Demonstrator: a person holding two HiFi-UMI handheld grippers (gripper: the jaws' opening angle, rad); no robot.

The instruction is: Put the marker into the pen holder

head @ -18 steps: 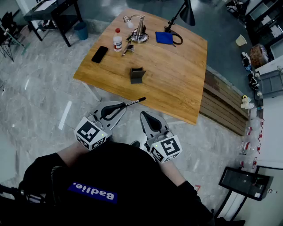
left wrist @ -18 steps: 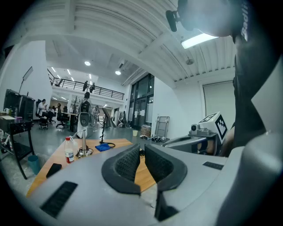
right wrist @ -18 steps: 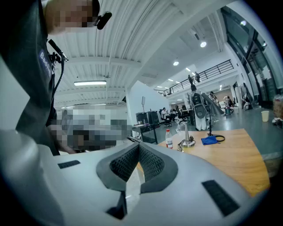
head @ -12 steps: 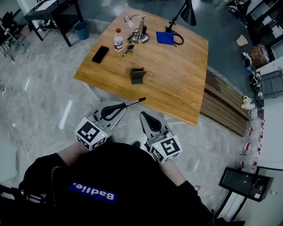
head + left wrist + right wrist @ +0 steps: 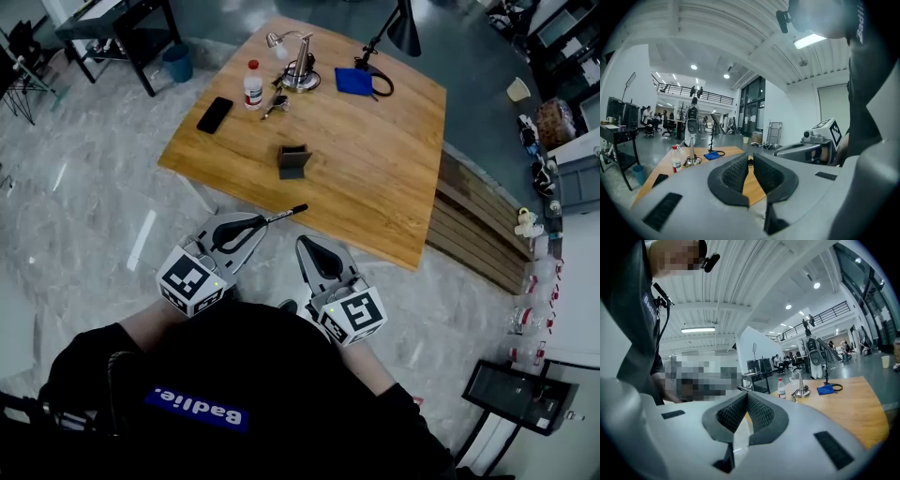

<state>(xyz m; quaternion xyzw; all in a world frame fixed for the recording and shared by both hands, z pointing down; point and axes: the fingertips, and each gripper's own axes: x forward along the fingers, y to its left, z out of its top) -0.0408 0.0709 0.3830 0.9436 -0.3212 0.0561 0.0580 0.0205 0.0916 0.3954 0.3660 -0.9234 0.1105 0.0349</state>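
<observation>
pen holder (image 5: pixel 292 160) on table (image 5: pixel 375 178), phone (image 5: pixel 215 114) — perhaps — leftward

Left gripper (image 5: pixel 257 226) sits low, close to the torso. Jaws are pinched on the marker (image 5: pixel 287 215), which sticks out past the fingertips. Left gripper view: pads almost meet, only a thin slit between them. Right gripper (image 5: pixel 305 245) is just beside it, jaws meeting at the tips with nothing between. Both forearms are tucked in, marker cubes nearest the body.
</observation>
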